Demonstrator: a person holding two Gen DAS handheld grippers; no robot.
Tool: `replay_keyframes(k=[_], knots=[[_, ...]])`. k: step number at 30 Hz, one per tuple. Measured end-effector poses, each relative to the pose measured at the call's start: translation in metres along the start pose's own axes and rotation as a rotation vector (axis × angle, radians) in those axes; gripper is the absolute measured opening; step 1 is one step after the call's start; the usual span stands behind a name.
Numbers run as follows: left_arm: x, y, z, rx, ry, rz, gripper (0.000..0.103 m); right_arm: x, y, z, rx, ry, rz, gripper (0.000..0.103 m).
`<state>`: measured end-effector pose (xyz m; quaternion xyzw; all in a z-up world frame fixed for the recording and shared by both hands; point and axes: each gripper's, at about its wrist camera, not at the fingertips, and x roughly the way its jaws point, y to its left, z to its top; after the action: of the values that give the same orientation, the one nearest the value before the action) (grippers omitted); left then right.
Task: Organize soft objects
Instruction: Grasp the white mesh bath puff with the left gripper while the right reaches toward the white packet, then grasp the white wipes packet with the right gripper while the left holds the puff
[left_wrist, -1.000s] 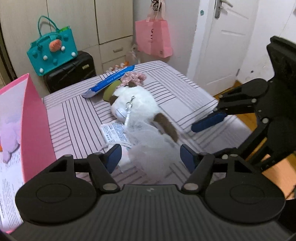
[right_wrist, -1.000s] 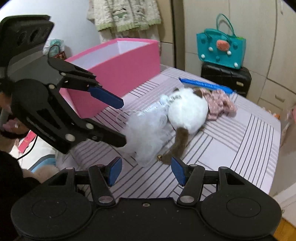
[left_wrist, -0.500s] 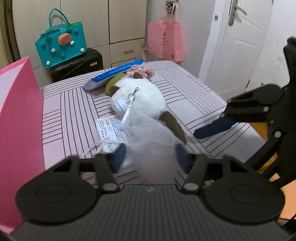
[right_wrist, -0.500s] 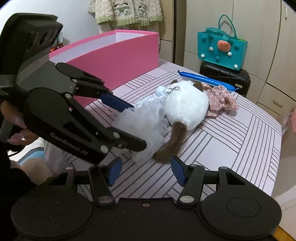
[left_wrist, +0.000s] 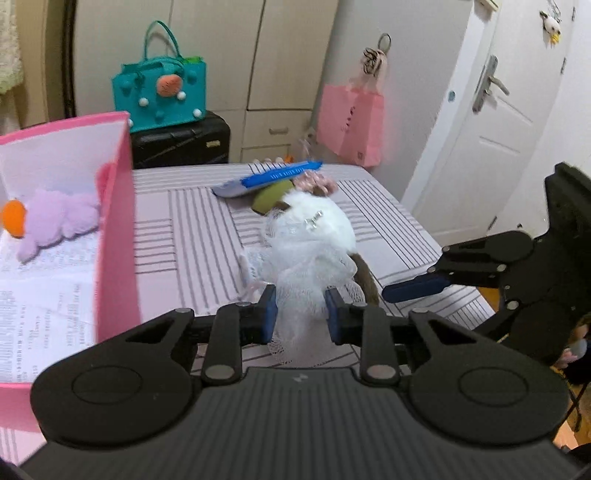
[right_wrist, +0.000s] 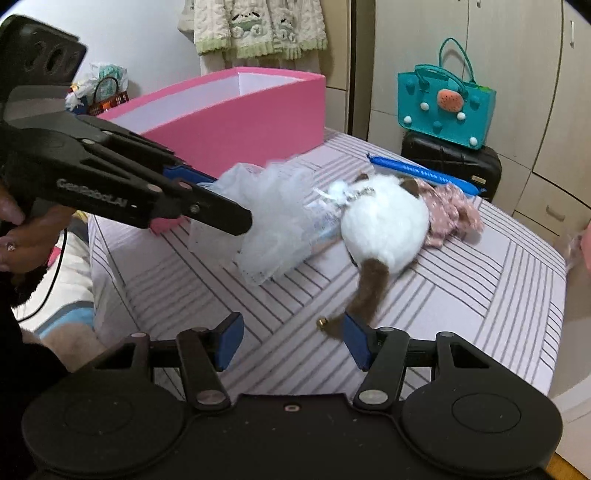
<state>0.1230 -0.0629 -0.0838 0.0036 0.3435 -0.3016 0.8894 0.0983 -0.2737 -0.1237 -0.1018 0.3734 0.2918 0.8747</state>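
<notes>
The left claw (left_wrist: 301, 314) has just closed and now pinches the white mesh puff (left_wrist: 306, 266), lifted beside the plush (right_wrist: 384, 225) on the striped bed (right_wrist: 480, 280). The right claw (right_wrist: 293, 341) is spread, empty, near the plush's brown tail (right_wrist: 369, 291). The pink box (right_wrist: 236, 114) stands behind.

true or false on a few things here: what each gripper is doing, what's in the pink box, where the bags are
1. The left gripper is shut on the white mesh pouf. True.
2. The right gripper grips the plush toy's brown tail. False: it is open, holding nothing.
3. A purple plush lies inside the pink box. True.
4. The teal bag sits on the bed. False: it rests on a black suitcase.
5. The pink box is empty. False: it holds the purple plush.
</notes>
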Motion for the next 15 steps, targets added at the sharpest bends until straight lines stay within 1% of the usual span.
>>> replay_keyframes(k=[4,8,12,14,15], knots=[[-0.015,0.008,0.005,-0.015,-0.028,0.013,0.026,0.009,0.005,0.009,0.006,-0.014,0.012,0.064],[-0.015,0.017,0.009,-0.026,-0.02,0.04,0.025,0.027,0.014,0.02,0.017,-0.03,0.01,0.066],[-0.013,0.023,0.014,-0.033,-0.001,0.019,0.025,0.049,0.018,0.03,0.053,-0.048,-0.037,0.068],[-0.013,0.026,0.018,-0.038,0.008,0.008,0.025,0.059,0.016,0.033,0.097,-0.049,-0.05,0.07],[-0.014,0.028,0.019,-0.038,0.01,0.005,0.025,0.064,0.015,0.035,0.12,-0.053,-0.064,0.072]])
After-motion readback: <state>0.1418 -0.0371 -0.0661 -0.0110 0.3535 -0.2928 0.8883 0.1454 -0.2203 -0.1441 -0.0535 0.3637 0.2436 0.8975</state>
